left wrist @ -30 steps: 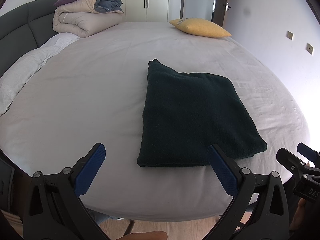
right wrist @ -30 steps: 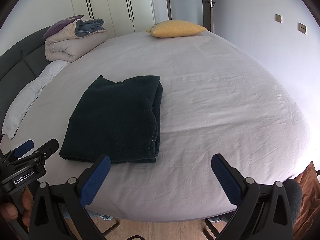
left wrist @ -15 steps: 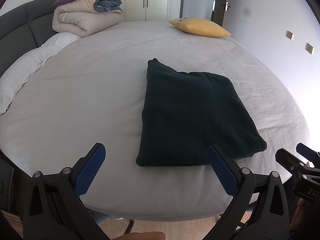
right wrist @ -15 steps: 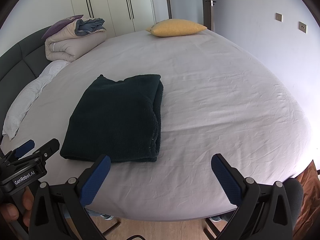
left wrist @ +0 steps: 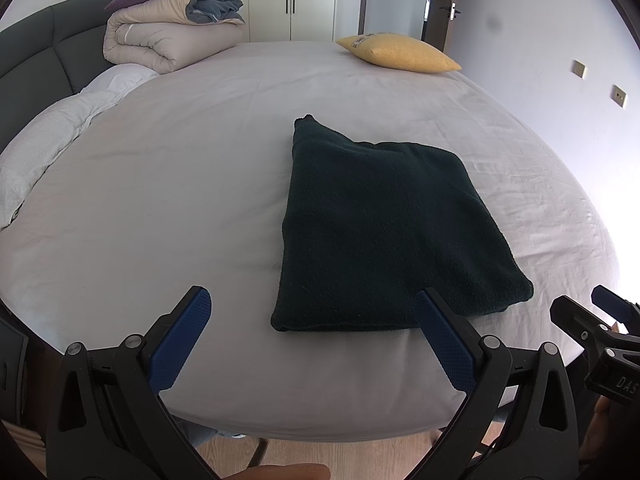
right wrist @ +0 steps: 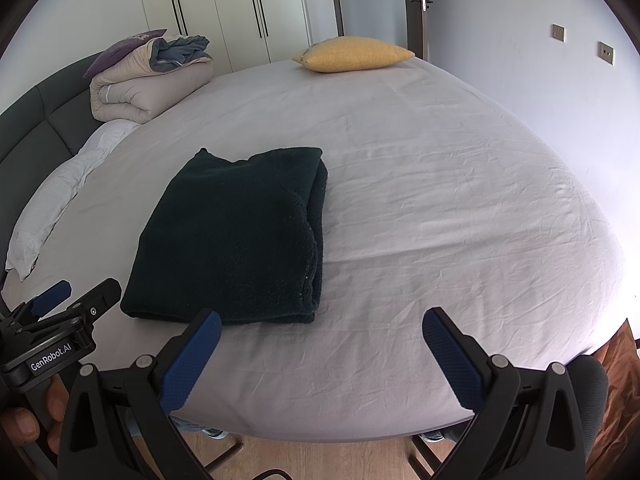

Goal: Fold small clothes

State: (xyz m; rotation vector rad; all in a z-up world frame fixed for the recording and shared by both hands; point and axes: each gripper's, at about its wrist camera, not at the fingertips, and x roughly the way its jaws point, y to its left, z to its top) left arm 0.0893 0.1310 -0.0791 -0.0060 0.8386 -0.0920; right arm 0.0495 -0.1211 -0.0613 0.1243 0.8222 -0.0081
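Left wrist view: looking forward along the left gripper (left wrist: 314,330), blue-padded fingers (left wrist: 182,338) spread wide apart, nothing held between them, hovering at the near edge of a bed (left wrist: 160,208) covered in a pale grey sheet. Lying flat on the sheet, ahead and to the right, a dark green knitted garment (left wrist: 384,232), folded into a rough rectangle, its near edge just beyond the right-hand finger. Peeking in at the right border, the right gripper (left wrist: 600,320), also clear of the cloth. Far left, a dark padded headboard (left wrist: 36,52), a white pillow (left wrist: 48,144) and a rolled beige duvet (left wrist: 160,40) with grey and purple bedding on top. Far end of the bed, a yellow cushion (left wrist: 400,54). Behind, white wardrobe doors (left wrist: 288,0).

Right wrist view: looking forward along the right gripper (right wrist: 320,346), fingers (right wrist: 454,360) equally wide apart and empty, above the bed's near edge. Same folded garment (right wrist: 236,236) now ahead and to the left, stacked layers visible along its right side, near corner just beyond the left-hand finger. At the lower left border, the left gripper (right wrist: 60,312), labelled "GenRobot.AI", held by a hand (right wrist: 32,420), off the cloth. Beyond, wrinkled sheet to the right, yellow cushion (right wrist: 352,54) at the far end, duvet roll (right wrist: 148,76) and pillow (right wrist: 52,196) on the left. Below the mattress, wooden floor (right wrist: 320,460).
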